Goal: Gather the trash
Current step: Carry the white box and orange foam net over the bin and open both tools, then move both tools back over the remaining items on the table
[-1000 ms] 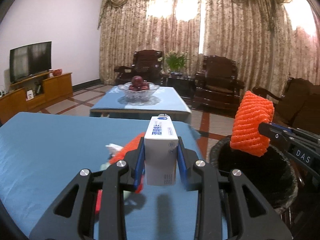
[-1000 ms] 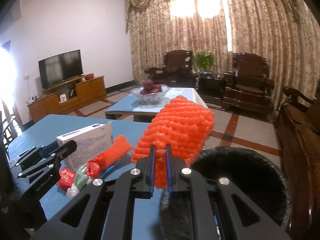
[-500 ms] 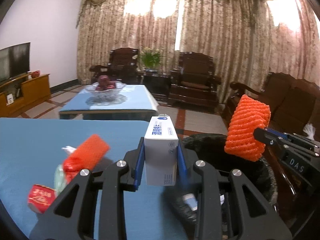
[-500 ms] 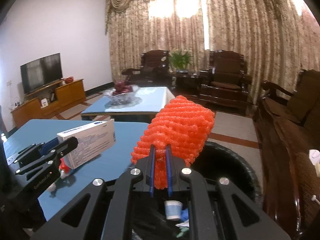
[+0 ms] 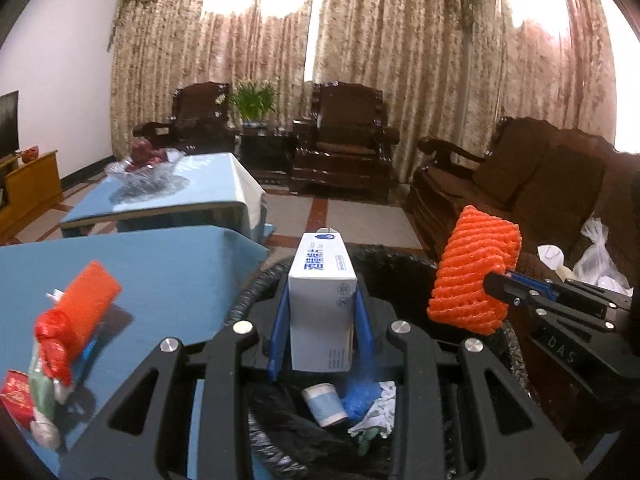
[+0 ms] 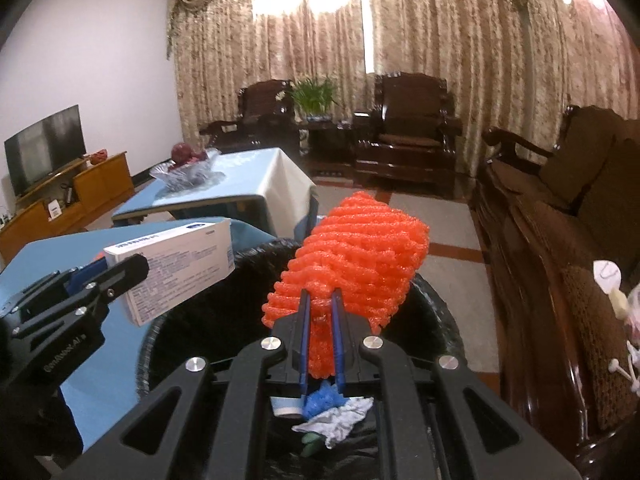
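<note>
In the left wrist view the left gripper (image 5: 320, 312) sits at lower centre, its blue-lined jaws clamped on the sides of a white carton (image 5: 322, 300) with blue print, which stands upright between them above the open mouth of a black-lined trash bin (image 5: 256, 284). Inside the bin, at the bottom centre of that frame, lie a small paper cup (image 5: 325, 405), a crumpled blue glove (image 5: 360, 398) and some pale wrapping. At the right of the frame the right gripper (image 5: 494, 282) reaches in from the edge, pinched onto an orange foam net sleeve (image 5: 472, 276) held over the bin's right rim. In the right wrist view the same gripper (image 6: 320, 312) is at lower centre, its jaws nearly together and squeezing the lower end of the foam net, whose bulk rises above the bin opening; the carton and its gripper show at the left of that frame, beside the bin's rim. On the blue table (image 5: 168, 276) at the left of the left wrist view lie a second orange foam sleeve (image 5: 86, 304), a red wrapper (image 5: 16, 398) and a crushed plastic bottle (image 5: 42, 404), close together and well clear of the bin
</note>
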